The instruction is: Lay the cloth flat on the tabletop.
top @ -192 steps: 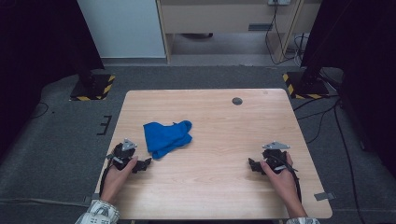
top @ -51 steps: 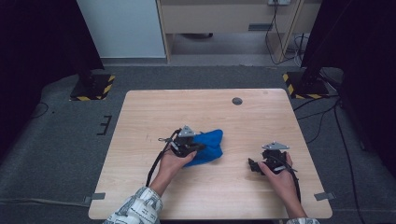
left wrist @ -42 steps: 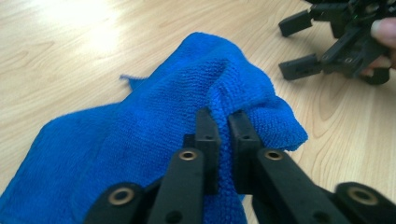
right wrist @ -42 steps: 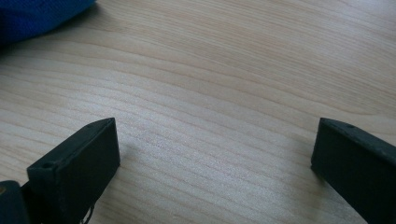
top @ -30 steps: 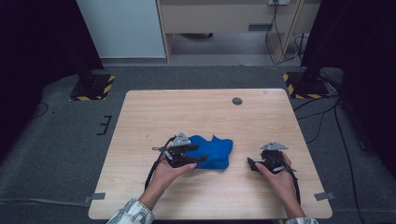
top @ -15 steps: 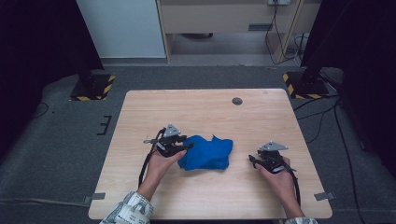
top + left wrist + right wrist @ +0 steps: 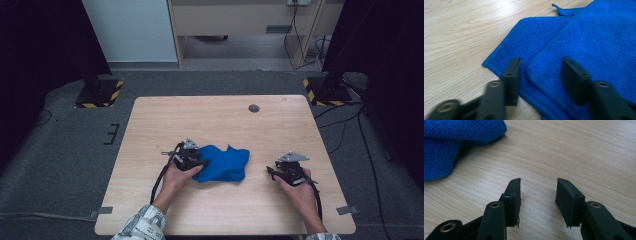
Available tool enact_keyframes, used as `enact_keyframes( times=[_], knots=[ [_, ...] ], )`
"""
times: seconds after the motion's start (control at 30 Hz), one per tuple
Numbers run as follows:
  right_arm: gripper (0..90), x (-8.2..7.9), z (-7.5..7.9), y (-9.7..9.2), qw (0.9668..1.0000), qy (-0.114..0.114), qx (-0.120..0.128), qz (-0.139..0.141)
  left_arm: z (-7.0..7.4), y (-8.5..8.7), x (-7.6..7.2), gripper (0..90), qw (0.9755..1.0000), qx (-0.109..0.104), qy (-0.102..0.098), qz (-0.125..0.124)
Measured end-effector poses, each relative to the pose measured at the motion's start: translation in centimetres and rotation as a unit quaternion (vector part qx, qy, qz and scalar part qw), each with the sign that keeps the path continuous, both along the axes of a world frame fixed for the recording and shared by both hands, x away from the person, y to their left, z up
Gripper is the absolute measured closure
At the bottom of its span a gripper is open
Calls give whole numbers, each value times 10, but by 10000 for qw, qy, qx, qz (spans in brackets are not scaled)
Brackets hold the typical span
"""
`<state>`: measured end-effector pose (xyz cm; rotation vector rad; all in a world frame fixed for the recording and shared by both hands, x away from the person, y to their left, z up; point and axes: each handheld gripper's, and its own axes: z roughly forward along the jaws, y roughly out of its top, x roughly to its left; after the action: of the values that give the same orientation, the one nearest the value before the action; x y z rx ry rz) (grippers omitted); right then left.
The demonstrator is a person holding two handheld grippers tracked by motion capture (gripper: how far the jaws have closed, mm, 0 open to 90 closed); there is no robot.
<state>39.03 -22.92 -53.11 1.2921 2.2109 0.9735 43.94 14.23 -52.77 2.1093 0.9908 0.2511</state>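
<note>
Folding is partly done, I judge: one blue cloth (image 7: 223,163) lies doubled mid-surface (image 7: 210,117), not yet neat. My left gripper (image 7: 541,73) straddles its folded edge, jaws part open and just closing, not pinching. My right gripper (image 7: 537,197) hovers beside it, part open, empty

Even overhead light brightens the counter (image 7: 280,125); the surroundings left and right fall dark. Both gripper views blur at their near edges.
</note>
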Motion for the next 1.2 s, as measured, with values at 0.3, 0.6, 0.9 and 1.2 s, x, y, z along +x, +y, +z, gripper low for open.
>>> enact_keyframes(
  times=[0.3, 0.6, 0.9, 1.2],
  knots=[
    [547, -1, 1, 1, 10000, -10, 12, -7, 9, -2, -7, 859, 9999, -13, -40, -96],
    [566, -2, 0, 3, 10000, 6, -76, 28, 55, 28, -28, 871, 9963, -453, -685, 258],
    [694, 3, 17, 14, 9997, -155, 106, 179, 43, 66, -27, 870, 9968, 87, -523, 599],
    [798, 33, 24, 51, 9987, -117, 284, 404, 23, 81, -17, 870, 9951, 554, -279, 770]
  ],
)
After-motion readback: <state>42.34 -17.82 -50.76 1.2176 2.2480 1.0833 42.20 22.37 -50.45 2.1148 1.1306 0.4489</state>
